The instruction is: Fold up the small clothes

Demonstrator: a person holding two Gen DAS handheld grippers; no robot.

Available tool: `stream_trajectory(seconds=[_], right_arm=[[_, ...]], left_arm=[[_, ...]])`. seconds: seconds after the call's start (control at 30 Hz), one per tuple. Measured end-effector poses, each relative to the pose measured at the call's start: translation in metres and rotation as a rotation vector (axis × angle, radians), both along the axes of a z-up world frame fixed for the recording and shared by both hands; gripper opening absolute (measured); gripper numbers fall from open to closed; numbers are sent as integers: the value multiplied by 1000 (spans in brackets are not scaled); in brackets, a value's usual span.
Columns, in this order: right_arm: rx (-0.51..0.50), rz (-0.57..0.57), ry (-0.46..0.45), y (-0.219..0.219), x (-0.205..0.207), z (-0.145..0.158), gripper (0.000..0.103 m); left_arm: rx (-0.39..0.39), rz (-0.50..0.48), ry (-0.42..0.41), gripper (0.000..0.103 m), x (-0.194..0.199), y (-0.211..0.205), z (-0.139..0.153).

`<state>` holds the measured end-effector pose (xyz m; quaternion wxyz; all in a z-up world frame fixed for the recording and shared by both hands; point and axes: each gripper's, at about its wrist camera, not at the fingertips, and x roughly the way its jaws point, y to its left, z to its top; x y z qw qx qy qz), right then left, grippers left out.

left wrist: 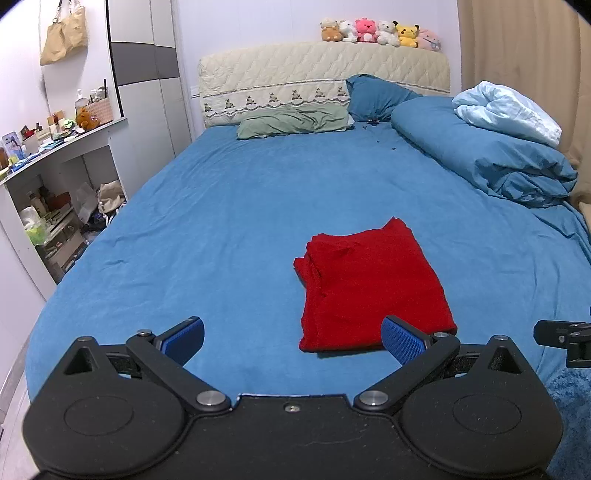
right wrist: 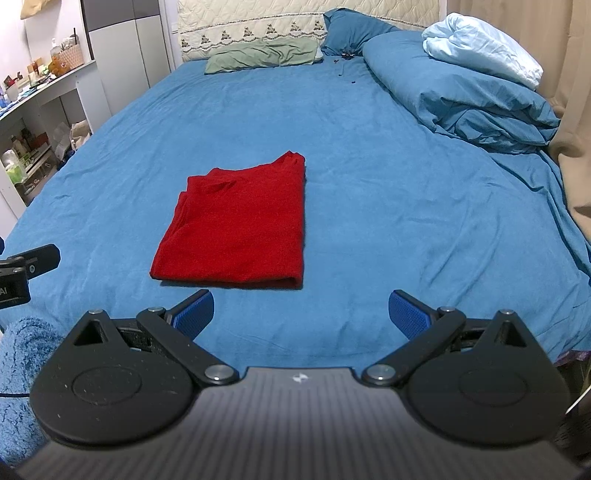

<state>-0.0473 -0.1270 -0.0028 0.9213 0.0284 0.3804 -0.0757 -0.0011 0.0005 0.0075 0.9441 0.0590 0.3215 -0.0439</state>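
A red garment [left wrist: 373,288] [right wrist: 240,225] lies folded into a flat rectangle on the blue bed sheet [left wrist: 207,236] [right wrist: 388,192], near the foot of the bed. My left gripper [left wrist: 293,341] hovers open just short of the garment's near edge, slightly to its left, with nothing between its blue pads. My right gripper [right wrist: 301,314] is open too, holding nothing; the garment lies ahead and to its left. Each gripper's black body shows at the edge of the other's view.
A bunched blue duvet [left wrist: 491,155] [right wrist: 461,88] with a pale blue blanket [left wrist: 509,110] fills the bed's right side. Pillows [left wrist: 295,123] lean at the headboard, plush toys [left wrist: 380,33] above. Cluttered white shelves [left wrist: 55,192] stand left. A fluffy blue sleeve [right wrist: 22,369] shows low left.
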Motion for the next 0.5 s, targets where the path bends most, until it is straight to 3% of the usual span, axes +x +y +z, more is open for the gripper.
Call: stream_trajectory(seconds=[0.5], right_arm=[[-6,3,0,0,-1,2,103]], left_arm=[[-20,-5,-22,103,-1,5,3]])
